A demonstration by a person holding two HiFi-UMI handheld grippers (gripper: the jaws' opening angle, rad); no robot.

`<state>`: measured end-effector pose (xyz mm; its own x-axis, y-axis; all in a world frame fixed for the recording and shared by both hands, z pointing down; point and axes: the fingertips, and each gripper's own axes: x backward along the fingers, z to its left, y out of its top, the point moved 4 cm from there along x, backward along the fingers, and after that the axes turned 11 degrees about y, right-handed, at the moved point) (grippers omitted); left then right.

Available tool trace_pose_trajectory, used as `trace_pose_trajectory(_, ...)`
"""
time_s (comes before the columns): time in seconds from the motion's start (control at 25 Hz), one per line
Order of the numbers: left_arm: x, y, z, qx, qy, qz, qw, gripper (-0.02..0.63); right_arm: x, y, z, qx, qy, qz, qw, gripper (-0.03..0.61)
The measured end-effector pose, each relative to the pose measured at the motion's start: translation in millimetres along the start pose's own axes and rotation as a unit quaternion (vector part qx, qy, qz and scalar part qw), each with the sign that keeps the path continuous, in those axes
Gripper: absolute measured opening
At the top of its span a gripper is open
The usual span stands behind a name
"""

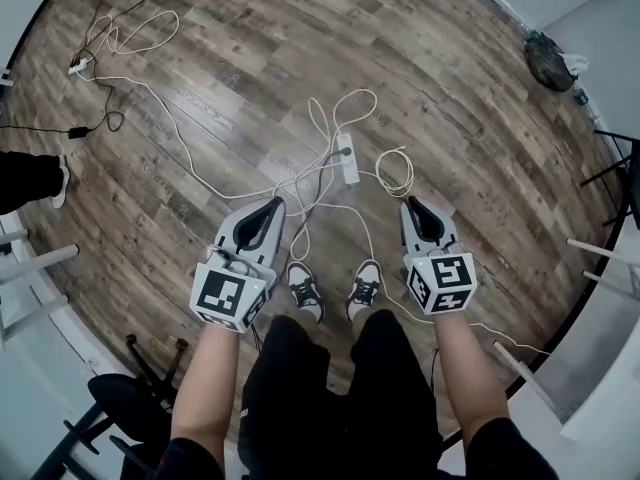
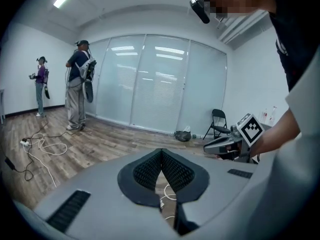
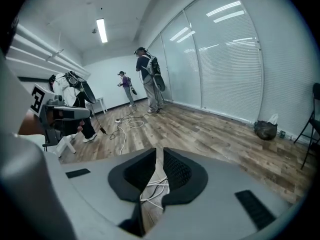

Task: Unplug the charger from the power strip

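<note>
On the wood floor (image 1: pixel 230 58) at twelve o'clock from your shoes (image 1: pixel 305 290) lies the white power strip (image 1: pixel 350 168). Its long axis runs from twelve to six o'clock in the head view, with only a slight lean. The charger (image 1: pixel 346 151) shows as a small dark plug seated in the strip near its middle, too small to tell which way it faces. White cables (image 1: pixel 398 173) loop around the strip, with one coil just beside it at three o'clock.

Your left gripper (image 1: pixel 276 202) hangs at seven o'clock from the strip, its tip aimed toward one o'clock, well apart from it. Its jaws are closed, pads meeting at the tip, with nothing between them. Your right gripper (image 1: pixel 409 205) hangs at five o'clock from the strip, pointing toward twelve, also clear of it. Its jaws are all but together and grip nothing; only floor cables show through the slit.
</note>
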<state>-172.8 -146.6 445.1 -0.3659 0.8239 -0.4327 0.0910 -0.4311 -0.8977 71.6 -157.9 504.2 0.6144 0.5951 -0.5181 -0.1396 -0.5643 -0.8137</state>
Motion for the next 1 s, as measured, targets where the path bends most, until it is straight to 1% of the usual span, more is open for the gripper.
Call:
trace_pose_trajectory(0.04,-14.7,-20.4,-0.9,-0.005,-0.004,0.004,1.0,0.02,-14.2,-20.4,-9.7,-0.006,0.004,0.005,1.0,0.04)
trace_pose_trajectory(0.12,-43.0,-60.8,-1.6,-0.014,-0.015,0.011,0.9997,0.02,-42.9,-63.9,-23.8,-0.02,0.019,0.021,0.999,0.107)
trace_pose_trajectory(0.16,-57.0,-80.9,-1.0,-0.019,-0.022,0.014,0.9995,0.02,-57.1,-85.1,-29.2,-0.023,0.026,0.027,0.999,0.118)
trace_pose_trajectory(0.24,-85.4,-120.2,1.1,-0.023,-0.034,0.019,0.999,0.02,-84.8,-126.0,-38.4,-0.02,0.035,0.037,0.999,0.118)
trace_pose_trajectory(0.4,-138.7,-190.0,3.0,-0.009,-0.05,0.03,0.9982,0.02,-145.3,-210.5,-53.9,-0.005,0.055,0.068,0.996,0.118)
trace_pose_trajectory(0.56,-188.1,-247.5,-5.9,-0.029,-0.09,0.032,0.995,0.02,-197.7,-285.2,-74.7,-0.011,0.065,0.09,0.994,0.118)
trace_pose_trajectory(0.68,-223.1,-287.8,-4.7,-0.051,-0.111,0.033,0.992,0.02,-238.1,-327.1,-89.4,-0.006,0.066,0.096,0.993,0.12)
trace_pose_trajectory(0.76,-247.6,-314.4,-1.6,-0.056,-0.124,0.037,0.99,0.02,-264.4,-350.9,-101.6,-0.005,0.065,0.102,0.993,0.128)
trace_pose_trajectory(0.92,-299.9,-357.6,7.9,-0.024,-0.145,0.063,0.9871,0.02,-309.9,-390.3,-126.5,-0.014,0.056,0.108,0.993,0.147)
trace_pose_trajectory(1.0,-324.4,-372.8,8.3,-0.024,-0.153,0.067,0.9857,0.02,-327.3,-406.4,-138.6,-0.01,0.051,0.112,0.992,0.159)
